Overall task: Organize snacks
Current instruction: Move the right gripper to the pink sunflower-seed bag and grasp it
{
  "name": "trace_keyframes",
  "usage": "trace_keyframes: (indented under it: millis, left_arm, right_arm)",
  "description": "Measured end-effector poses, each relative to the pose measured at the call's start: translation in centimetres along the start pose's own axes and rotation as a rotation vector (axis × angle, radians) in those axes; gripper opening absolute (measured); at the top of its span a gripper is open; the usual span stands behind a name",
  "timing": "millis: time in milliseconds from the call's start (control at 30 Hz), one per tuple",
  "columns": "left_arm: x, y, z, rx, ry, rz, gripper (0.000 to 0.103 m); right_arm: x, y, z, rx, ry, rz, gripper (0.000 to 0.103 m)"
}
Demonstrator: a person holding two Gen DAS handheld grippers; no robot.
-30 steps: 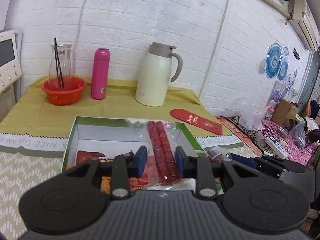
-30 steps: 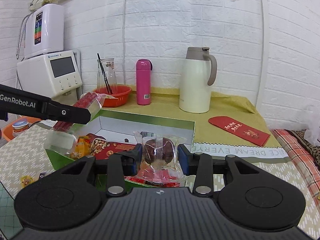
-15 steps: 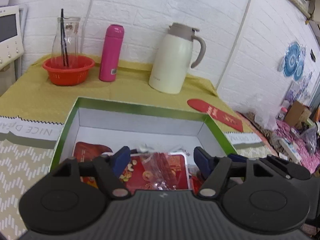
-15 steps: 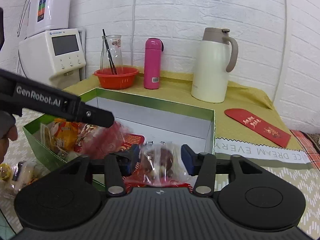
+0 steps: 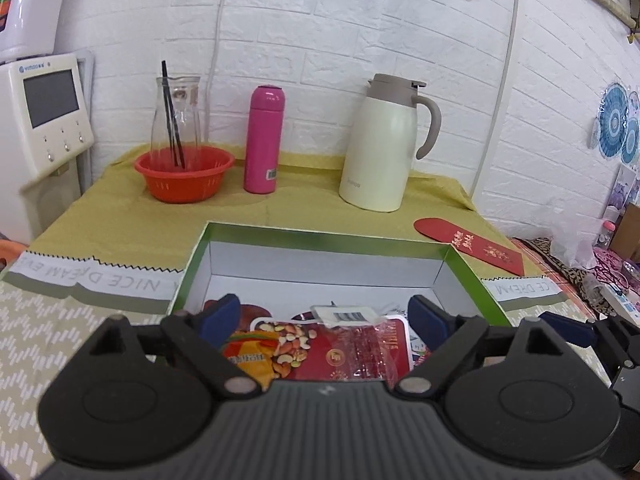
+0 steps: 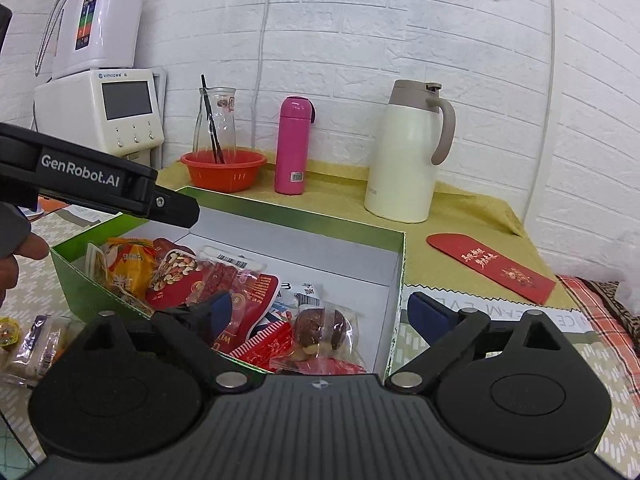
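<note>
Both grippers hang over the near end of the green box [image 6: 400,264] — left gripper [image 5: 326,316] has its jaws opening, pads clear of the clear pack of red sticks [image 5: 370,344] lying under them; right gripper [image 6: 320,306] is spread fully wide, and the wrapped brown pastry [image 6: 320,326] lies loose below it, touched by neither pad.

Progress, my read: two drops just landed, box partly filled. Nut packet [image 6: 176,266], orange packet [image 6: 130,268] and red wrappers are heaped in the near-left part; the far half of the white floor is bare. Not finished — a few small wrapped snacks [image 6: 32,344] sit on the table outside the box, near left.

Room: box walls fence all four sides, so the exit is up, not sideways. Right pad sits just outside the right wall. Left tool's arm crosses above the left wall. Thermos jug [image 6: 410,152], pink bottle [image 6: 294,146] and red bowl [image 6: 222,170] stand far back, well apart; red envelope [image 6: 490,266] lies far right.
</note>
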State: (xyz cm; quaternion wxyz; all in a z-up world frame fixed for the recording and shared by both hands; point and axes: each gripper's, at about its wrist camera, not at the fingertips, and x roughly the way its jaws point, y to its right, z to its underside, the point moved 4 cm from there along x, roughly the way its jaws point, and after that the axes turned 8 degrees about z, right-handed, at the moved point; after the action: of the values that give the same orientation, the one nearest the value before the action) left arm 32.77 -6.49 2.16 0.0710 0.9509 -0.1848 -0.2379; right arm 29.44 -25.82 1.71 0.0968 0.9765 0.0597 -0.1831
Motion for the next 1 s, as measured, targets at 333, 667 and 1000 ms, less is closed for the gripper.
trace_keyframes:
  millis: [333, 667, 1000]
  left_arm:
    - [-5.3, 1.6, 0.0, 0.021, 0.065, 0.060, 0.090]
    - [-13.9, 1.2, 2.3, 0.008, 0.092, 0.080, 0.090]
    - [-16.5, -1.7, 11.0, -0.110, -0.054, 0.104, 0.090]
  right_arm:
    - [-4.3, -0.2, -1.0, 0.005, 0.010, -0.001, 0.103]
    - [-10.5, -0.9, -0.7, 0.059, 0.033, -0.140, 0.103]
    - [-7.3, -4.3, 3.1, -0.147, -0.110, -0.188, 0.103]
